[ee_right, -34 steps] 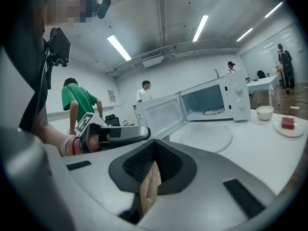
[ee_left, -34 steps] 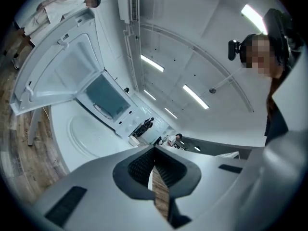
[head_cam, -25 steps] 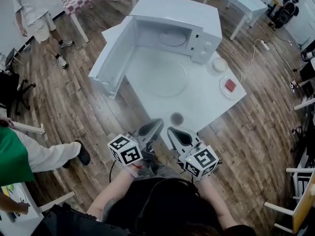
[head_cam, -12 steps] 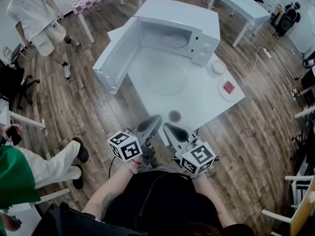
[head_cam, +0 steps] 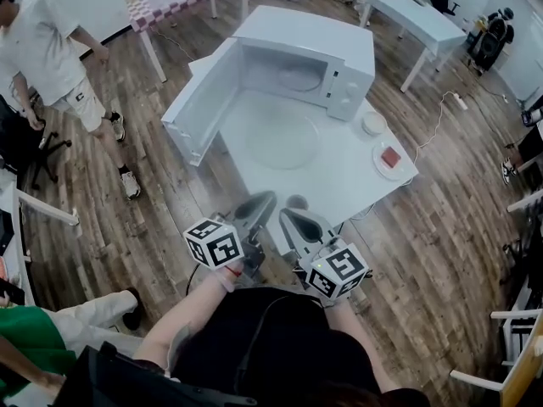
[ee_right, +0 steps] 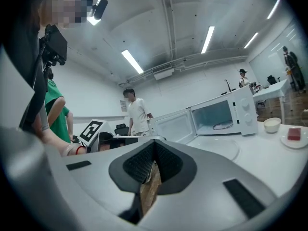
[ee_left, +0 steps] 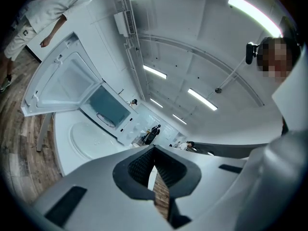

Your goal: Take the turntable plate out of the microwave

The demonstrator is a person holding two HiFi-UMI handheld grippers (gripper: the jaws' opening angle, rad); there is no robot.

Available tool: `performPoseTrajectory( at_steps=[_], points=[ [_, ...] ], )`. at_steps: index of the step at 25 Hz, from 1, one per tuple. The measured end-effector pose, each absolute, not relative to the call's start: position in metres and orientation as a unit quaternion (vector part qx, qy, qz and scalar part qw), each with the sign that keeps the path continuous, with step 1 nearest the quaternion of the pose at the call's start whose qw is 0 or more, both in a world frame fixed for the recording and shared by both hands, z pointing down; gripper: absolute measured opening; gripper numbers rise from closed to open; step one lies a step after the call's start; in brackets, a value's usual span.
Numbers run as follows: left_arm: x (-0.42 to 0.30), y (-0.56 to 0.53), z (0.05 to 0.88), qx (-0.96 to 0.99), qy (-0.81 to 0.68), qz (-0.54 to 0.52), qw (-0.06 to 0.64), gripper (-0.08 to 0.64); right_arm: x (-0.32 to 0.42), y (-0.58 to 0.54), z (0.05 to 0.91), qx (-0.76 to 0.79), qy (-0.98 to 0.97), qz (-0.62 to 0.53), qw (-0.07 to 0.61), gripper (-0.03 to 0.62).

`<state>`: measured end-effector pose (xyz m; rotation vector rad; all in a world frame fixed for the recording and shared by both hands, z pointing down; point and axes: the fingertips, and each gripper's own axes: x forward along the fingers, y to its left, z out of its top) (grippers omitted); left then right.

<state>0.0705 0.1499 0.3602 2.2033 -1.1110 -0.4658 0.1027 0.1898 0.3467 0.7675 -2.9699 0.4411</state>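
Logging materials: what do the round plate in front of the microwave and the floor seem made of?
Round plate: probably clear glass, glossy; the white table shows through, only its rim stands out. Floor: brown wood-look planks, matte; seams and grain show, solid wood or laminate unclear.

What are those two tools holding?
Nothing. The left tool and the right tool are both shut, with nothing between them. The turntable plate lies on the table, apart from both tools.
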Motion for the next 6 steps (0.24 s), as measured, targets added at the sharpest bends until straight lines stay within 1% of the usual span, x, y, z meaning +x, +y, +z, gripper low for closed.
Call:
performPoseTrajectory(
  at_steps=[6],
  points=[
    [0.0786,0.1433,0.3600,0.834,-0.428,-0.168,0.305,0.011,0.1130,0.1817,0.3449,0.257,-0.956,0.141,0.014,0.018]
  ],
)
